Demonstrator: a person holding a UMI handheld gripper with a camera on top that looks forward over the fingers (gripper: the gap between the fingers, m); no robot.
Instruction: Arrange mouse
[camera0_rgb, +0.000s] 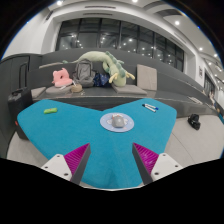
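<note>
A grey mouse (117, 121) sits on a round pale mouse mat (106, 123) near the middle of the teal table (70, 130), well beyond my fingers. My gripper (112, 160) is open and empty, its two fingers with magenta pads (77, 158) spread wide above the table's near part. Nothing stands between them.
A small green thing (50, 110) lies at the table's left and a dark pen-like thing (150, 106) at its right. Behind the table stand a pink thing (61, 77), a grey backpack (86, 72), a plush toy (110, 66) and a cardboard box (147, 78).
</note>
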